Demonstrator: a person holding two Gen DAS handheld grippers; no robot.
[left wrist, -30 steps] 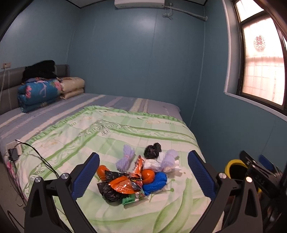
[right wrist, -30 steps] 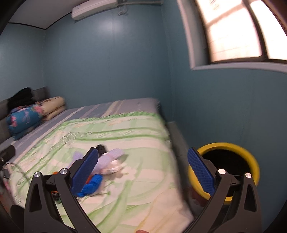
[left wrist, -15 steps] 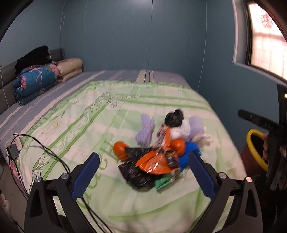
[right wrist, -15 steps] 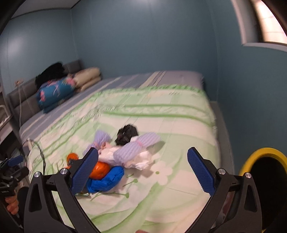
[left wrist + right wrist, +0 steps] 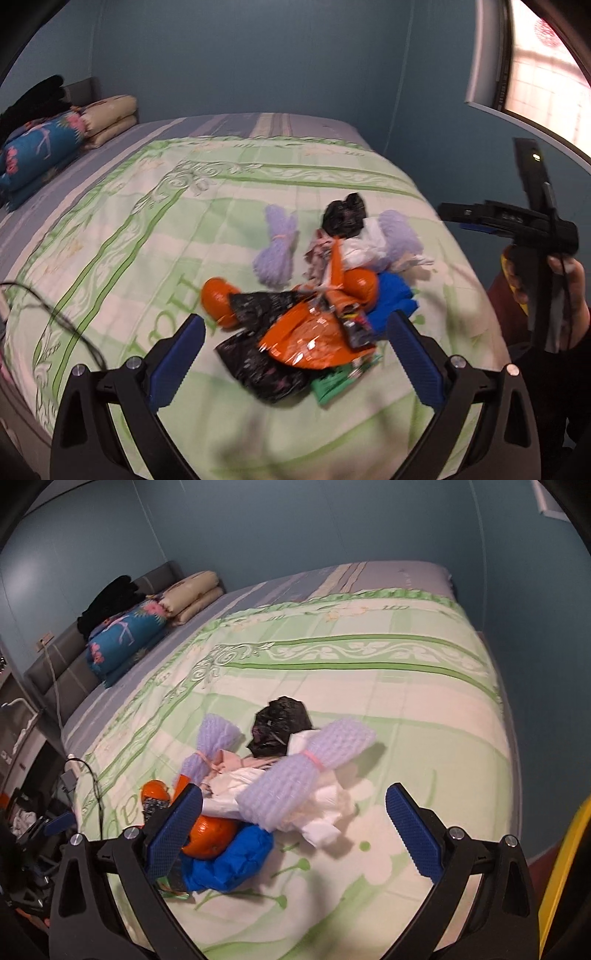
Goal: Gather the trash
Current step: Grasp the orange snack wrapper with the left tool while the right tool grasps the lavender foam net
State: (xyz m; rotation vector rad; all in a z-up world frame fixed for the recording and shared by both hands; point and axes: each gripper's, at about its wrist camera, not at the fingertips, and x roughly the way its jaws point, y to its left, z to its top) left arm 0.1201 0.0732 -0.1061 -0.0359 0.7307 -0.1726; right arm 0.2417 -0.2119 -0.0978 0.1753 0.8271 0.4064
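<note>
Both tools have closed in on the trash pile since a second ago, and the yellow bin, then in plain sight of the right wrist camera, has slid to a sliver at that view's right edge (image 5: 565, 878); its inside is out of sight. The left tool (image 5: 295, 354) hangs over the near edge of the pile with its blue pads spread wide and nothing between them. The right tool (image 5: 293, 829), equally spread and empty, hovers at the pile's other side, its left pad in front of an orange ball (image 5: 210, 836).

The pile lies on the green quilt (image 5: 147, 236) near the foot of the bed. Nearest the left tool are a crumpled black bag (image 5: 258, 358), an orange foil wrapper (image 5: 310, 336) lying over it and a green packet (image 5: 332, 384) poking out beneath. Behind them sit a second orange ball (image 5: 216, 299), a blue bag (image 5: 236, 860), white plastic (image 5: 325, 812), two lilac foam nets tied with pink bands (image 5: 306, 764) (image 5: 210, 749) and a black knotted bag (image 5: 279, 725).

A black cable (image 5: 59, 317) trails over the quilt's left edge. In the left wrist view a hand (image 5: 565, 295) grips the right tool's handle at the right. Far off, folded bedding (image 5: 125, 635) is stacked at the headboard below the blue wall.
</note>
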